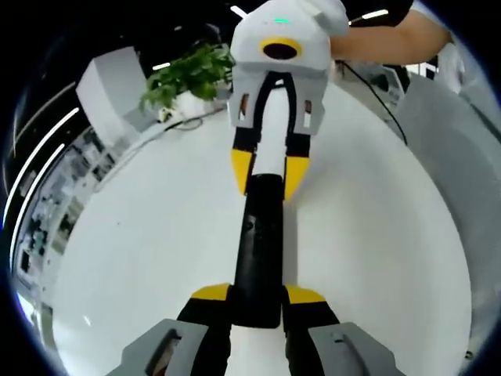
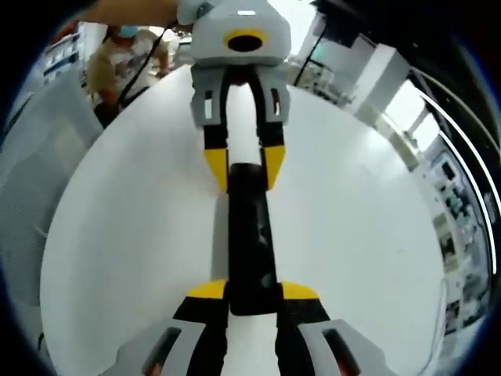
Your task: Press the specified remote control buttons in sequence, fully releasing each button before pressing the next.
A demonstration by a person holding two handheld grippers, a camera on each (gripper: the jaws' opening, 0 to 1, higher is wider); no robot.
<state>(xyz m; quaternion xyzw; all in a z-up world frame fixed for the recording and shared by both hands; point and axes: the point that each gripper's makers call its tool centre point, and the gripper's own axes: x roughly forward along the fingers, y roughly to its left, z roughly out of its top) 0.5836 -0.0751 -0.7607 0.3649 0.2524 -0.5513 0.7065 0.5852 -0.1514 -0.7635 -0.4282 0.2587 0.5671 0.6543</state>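
The left gripper (image 1: 257, 301) clamps the remote (image 1: 262, 243) at 6 o'clock; the right gripper (image 1: 270, 174) clamps its far end at 12, above the white table (image 1: 141, 258). No jaw is on a button; presses seem left.

A round white table (image 1: 376, 251) carries everything here, its top plain and glossy. In the left gripper view a potted green plant (image 1: 188, 74) stands on it near the far rim at about eleven o'clock, with a thin cable (image 1: 168, 129) trailing along the surface beside the pot. A long black remote (image 1: 258, 251) sits over the middle of the tabletop; whether it rests on the surface cannot be told.
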